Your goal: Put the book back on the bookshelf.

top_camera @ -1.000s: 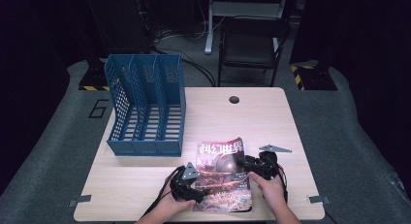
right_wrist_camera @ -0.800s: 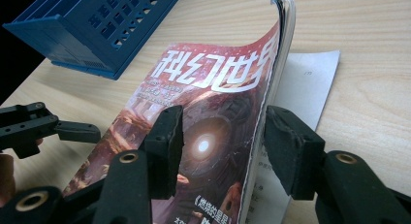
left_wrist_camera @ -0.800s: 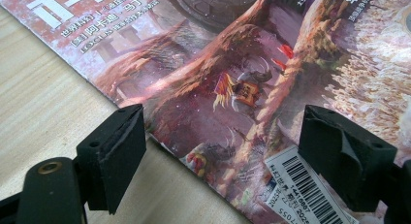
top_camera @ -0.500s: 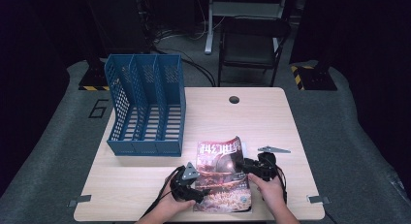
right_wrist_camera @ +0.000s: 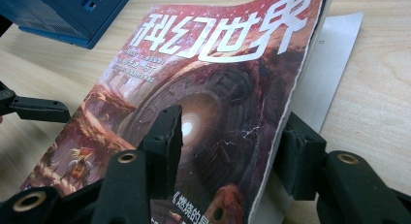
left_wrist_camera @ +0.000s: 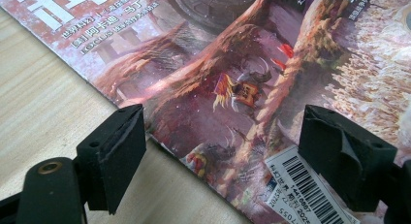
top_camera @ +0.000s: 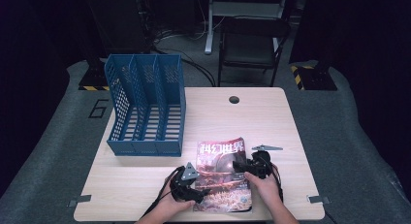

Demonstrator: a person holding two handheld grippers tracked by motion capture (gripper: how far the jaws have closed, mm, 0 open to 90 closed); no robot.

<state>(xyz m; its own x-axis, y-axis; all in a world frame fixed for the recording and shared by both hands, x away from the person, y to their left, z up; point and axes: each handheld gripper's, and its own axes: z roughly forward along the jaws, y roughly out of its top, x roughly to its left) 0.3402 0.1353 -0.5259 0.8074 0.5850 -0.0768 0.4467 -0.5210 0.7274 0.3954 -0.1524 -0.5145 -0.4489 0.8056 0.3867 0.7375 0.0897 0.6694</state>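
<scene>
A magazine point(top_camera: 222, 171) with a red cover and white title lies flat at the table's near edge. My left gripper point(top_camera: 190, 189) sits at its lower left corner. Seen in the left gripper view, this gripper point(left_wrist_camera: 225, 124) is open; one jaw hangs over bare wood and the other over the barcode point(left_wrist_camera: 300, 185). My right gripper point(top_camera: 251, 167) is at the magazine's right side. In the right gripper view, its jaws point(right_wrist_camera: 232, 129) straddle the raised edge of the cover point(right_wrist_camera: 286, 107) without pressing on it. They have just been opening.
A blue file rack point(top_camera: 145, 105) with three slots stands at the table's back left. A round cable hole point(top_camera: 234, 99) is near the far edge. A white inner page point(right_wrist_camera: 329, 64) shows beside the lifted cover. A dark chair point(top_camera: 252, 40) stands beyond the table.
</scene>
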